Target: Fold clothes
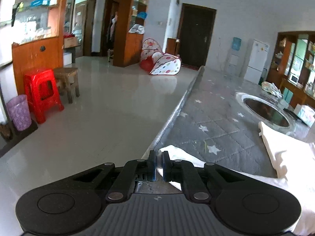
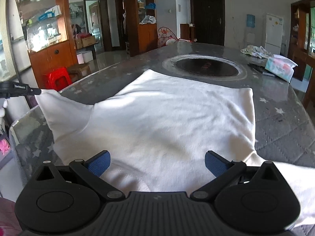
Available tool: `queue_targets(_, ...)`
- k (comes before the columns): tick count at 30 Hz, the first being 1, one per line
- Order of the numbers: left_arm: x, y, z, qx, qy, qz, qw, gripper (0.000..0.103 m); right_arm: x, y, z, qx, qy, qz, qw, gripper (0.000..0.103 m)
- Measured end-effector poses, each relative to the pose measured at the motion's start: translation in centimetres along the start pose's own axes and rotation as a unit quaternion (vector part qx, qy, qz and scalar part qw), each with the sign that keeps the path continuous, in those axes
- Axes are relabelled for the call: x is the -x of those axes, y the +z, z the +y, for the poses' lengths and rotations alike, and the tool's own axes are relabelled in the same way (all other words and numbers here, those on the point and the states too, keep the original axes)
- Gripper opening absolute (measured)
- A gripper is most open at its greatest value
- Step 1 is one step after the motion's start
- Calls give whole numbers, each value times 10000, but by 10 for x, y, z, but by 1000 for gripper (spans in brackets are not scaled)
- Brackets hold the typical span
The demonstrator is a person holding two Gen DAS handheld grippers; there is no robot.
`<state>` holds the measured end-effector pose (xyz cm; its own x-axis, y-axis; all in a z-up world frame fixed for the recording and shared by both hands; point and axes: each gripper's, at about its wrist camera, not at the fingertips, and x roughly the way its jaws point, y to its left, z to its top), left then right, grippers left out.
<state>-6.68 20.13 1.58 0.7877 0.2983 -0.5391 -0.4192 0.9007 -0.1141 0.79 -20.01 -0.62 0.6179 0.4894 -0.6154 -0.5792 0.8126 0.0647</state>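
A white garment (image 2: 167, 118) lies spread flat on the grey star-patterned table cover (image 2: 285, 129). Its left sleeve (image 2: 59, 108) is pulled out and up toward the table's left edge. My left gripper (image 1: 159, 165) is shut on the sleeve's tip, with white cloth (image 1: 173, 151) showing between and beyond its narrow jaws. The right wrist view shows that same gripper (image 2: 37, 91) pinching the sleeve end. My right gripper (image 2: 157, 163) hovers over the garment's near part with its blue pads (image 2: 99, 165) wide apart, nothing pressed between them.
A round recessed hob (image 2: 206, 65) sits in the table just beyond the garment. A tissue pack (image 2: 279, 68) and a crumpled patterned cloth (image 2: 256, 51) lie at the far right. The table's left edge (image 1: 177, 108) drops to tiled floor, with a red stool (image 1: 42, 92) and purple bin (image 1: 19, 112).
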Motion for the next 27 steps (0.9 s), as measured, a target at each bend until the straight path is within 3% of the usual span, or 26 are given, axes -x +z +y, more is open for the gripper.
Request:
queue_targets(3, 2, 6, -5, -65, 116, -104, 9999, 19, 10, 0, -1, -17, -23, -86, 10000, 103)
queue_targets(10, -8, 1, -36, -526, -516, 106, 9972, 28, 21, -4, -15, -349, -215, -142, 9991, 103)
queue_targets(18, -32, -10, -34, -536, -332, 475, 9969, 36, 32, -17, -29, -623, -424, -20, 9972, 103)
queue_targets(23, -26, -6, -32, -524, -256, 422, 9974, 43, 47, -24, -44, -977, -484, -157, 9939, 103)
queue_targets(27, -17, -2, -44, -575, -412, 338, 9969, 46, 61, -33, -70, -1470, -980, -252, 9840, 103)
